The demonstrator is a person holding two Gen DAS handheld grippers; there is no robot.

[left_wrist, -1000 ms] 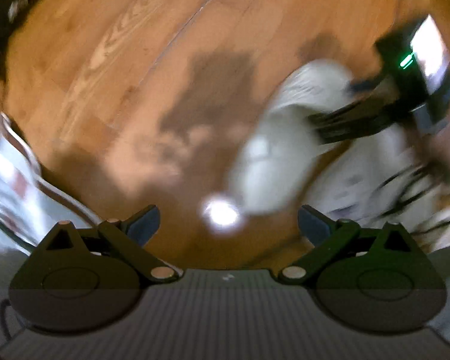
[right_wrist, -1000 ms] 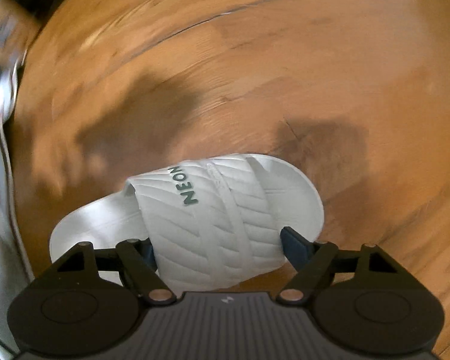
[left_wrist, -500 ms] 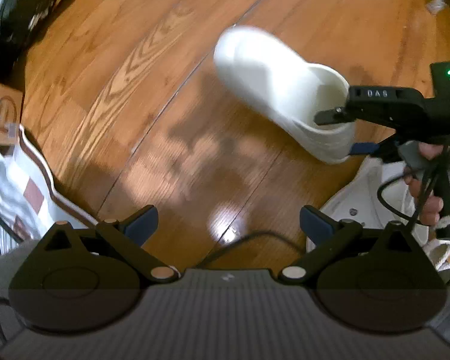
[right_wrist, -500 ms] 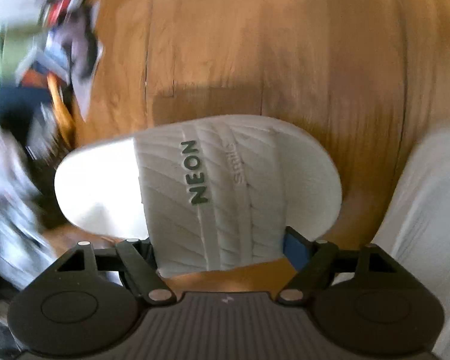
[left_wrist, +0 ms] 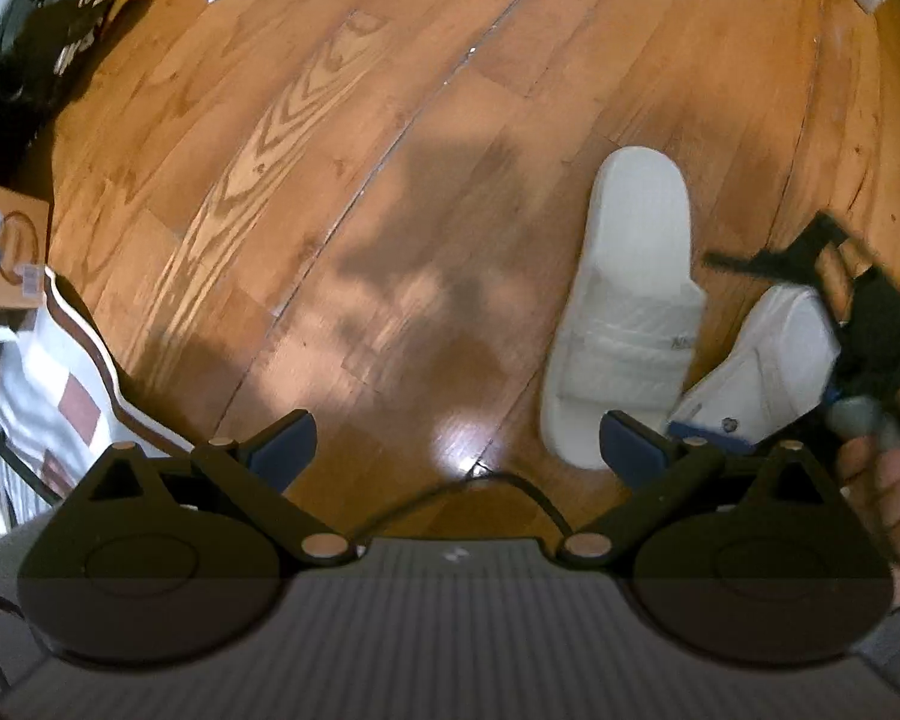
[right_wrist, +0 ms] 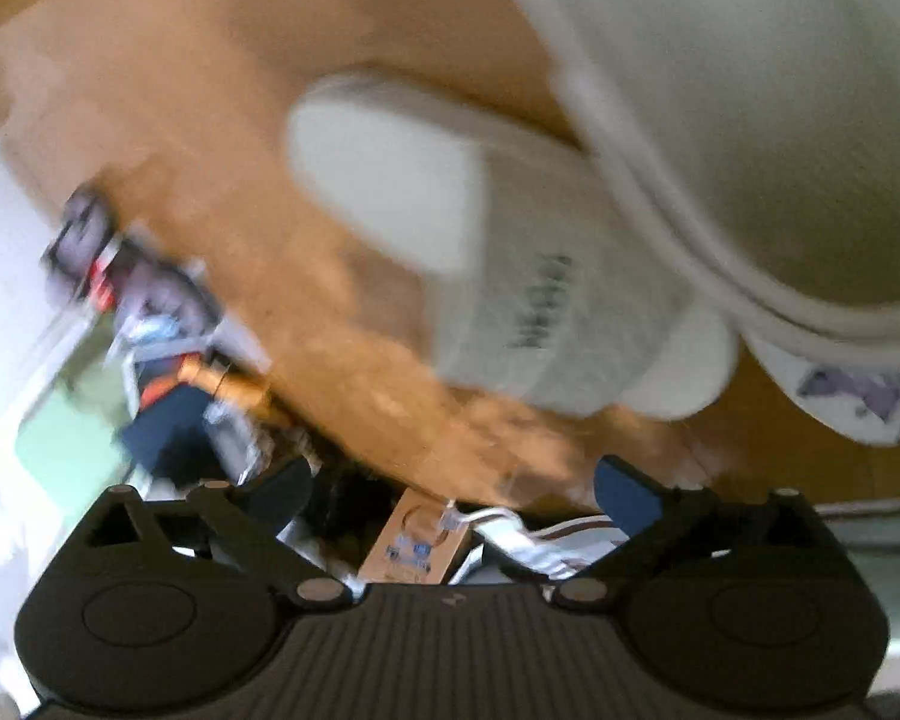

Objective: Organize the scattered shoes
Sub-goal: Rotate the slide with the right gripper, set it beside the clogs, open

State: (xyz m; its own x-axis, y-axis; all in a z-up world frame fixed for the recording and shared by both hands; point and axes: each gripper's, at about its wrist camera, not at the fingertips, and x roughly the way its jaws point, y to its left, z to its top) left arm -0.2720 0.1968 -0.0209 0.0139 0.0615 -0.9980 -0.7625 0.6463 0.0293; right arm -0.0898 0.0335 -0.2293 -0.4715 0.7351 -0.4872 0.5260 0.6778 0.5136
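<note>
While its jaws are opening, the right gripper point(right_wrist: 453, 489) is leaving the slide point(left_wrist: 630, 306) beside the sneaker point(left_wrist: 768, 354), pairing-row style; the left gripper point(left_wrist: 456, 441) is hanging spread, empty.

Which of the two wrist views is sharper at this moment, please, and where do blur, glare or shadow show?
Left wrist view: mostly sharp; a glare spot on the wooden floor, a broad shadow mid-floor, motion smear only at the right edge. Right wrist view: smeared throughout; the white slide sandal and its lettering are blurred.

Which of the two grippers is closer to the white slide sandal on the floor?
Right. The right gripper, jaws opening, sits just behind the white slide sandal; the left gripper hovers beside it.
</note>
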